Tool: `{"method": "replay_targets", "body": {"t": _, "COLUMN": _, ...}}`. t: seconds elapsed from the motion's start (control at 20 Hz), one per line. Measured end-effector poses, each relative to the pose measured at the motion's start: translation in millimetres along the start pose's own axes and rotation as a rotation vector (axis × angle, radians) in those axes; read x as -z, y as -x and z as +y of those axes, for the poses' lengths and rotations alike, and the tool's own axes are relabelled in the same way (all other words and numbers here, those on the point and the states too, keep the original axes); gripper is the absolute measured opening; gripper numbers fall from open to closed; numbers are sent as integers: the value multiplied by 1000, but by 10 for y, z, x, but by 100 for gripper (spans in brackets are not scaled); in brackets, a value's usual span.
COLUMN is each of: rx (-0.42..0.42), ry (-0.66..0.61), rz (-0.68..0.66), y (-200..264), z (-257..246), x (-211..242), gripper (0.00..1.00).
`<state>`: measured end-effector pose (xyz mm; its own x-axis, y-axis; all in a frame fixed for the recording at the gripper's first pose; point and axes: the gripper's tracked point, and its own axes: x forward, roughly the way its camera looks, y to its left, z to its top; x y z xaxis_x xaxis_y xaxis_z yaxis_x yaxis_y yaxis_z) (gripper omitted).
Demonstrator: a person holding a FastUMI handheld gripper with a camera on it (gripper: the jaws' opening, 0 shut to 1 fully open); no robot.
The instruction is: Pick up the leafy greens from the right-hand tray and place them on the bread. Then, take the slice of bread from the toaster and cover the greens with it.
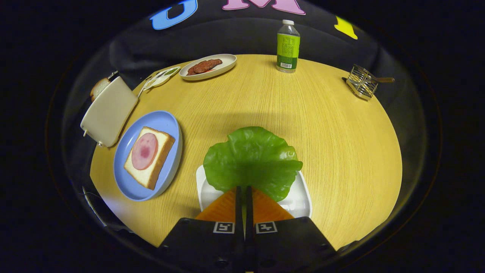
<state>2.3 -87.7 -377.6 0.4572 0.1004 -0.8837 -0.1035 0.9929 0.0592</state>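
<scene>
A ruffled green plastic lettuce leaf [252,161] fans out from the tip of the hand-held tongs [243,189], whose two fingers are drawn almost together with only a thin slit between them, both pressing on the leaf's near edge. The leaf appears lifted a little, its far half overhanging the square white tray [303,201] that sits near the front edge of the round, light wooden desk [341,132]; whether its underside touches the tray cannot be told. Gripping the stem end, by this reading, leaves the broad part free to be laid flat.

To the left of the tray, close to the desk's left edge, an oval blue plate [166,125] carries a square slice of white bread [161,157] topped with a round pink slice of ham [144,151], face up and ready to receive the greens. Just beyond the plate, a cream-coloured toaster [108,112] hangs over the desk's left edge with a browned slice of toast [98,88] poking from its slot, kept for the final covering step.

At the far edge stand a white oval dish of dark red meat [207,66], a clear bottle with a green label [288,47] and, toward the right, a wire holder [362,82].
</scene>
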Motion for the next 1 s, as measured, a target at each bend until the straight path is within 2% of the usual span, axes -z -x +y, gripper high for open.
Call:
{"method": "replay_targets", "body": {"t": 0.35, "rx": -12, "ry": 26, "rz": -62, "y": 311, "z": -16, "x": -278, "gripper": 5}}
{"method": "replay_targets", "body": {"t": 0.55, "rx": 63, "ry": 58, "rz": -8, "y": 200, "z": -193, "x": -111, "gripper": 6}}
{"method": "replay_targets", "body": {"t": 0.65, "rx": 51, "ry": 43, "rz": 24, "y": 143, "z": -130, "x": -21, "gripper": 6}}
{"method": "replay_targets", "body": {"t": 0.7, "rx": 40, "ry": 42, "rz": 12, "y": 116, "z": -96, "x": -29, "gripper": 21}}
{"method": "replay_targets", "body": {"t": 0.85, "rx": 41, "ry": 79, "rz": 2, "y": 64, "z": -64, "x": 4, "gripper": 88}}
{"method": "replay_targets", "body": {"t": 1.0, "rx": 45, "ry": 94, "rz": 9, "y": 5, "z": -32, "x": 17, "gripper": 90}}
